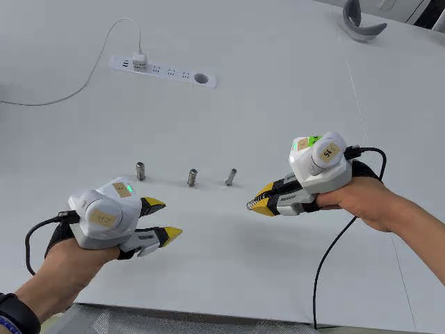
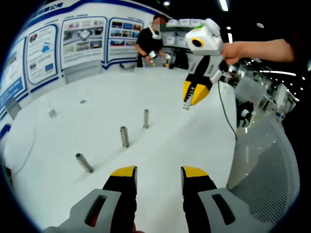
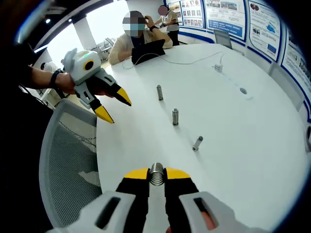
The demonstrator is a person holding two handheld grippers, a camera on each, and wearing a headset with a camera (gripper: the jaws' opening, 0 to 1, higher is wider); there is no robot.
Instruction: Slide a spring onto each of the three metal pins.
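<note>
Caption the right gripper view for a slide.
Right tool grips a spring; near pin bare, middle pin and far pin carry springs.

Head view looks down on the table (image 1: 278, 104); both gripper views, seemingly facing inward, share the pins (image 2: 124, 136).

The white bench (image 1: 292, 97) carries three upright pins (image 1: 192, 177) in a row at mid-bench, a power strip (image 1: 163, 71) far left and a grey curved piece (image 1: 360, 24) far right.

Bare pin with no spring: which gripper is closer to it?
Right. The right gripper, shut on a spring, sits close on the right of the bare pin; the left gripper is farther away, on its left.
</note>
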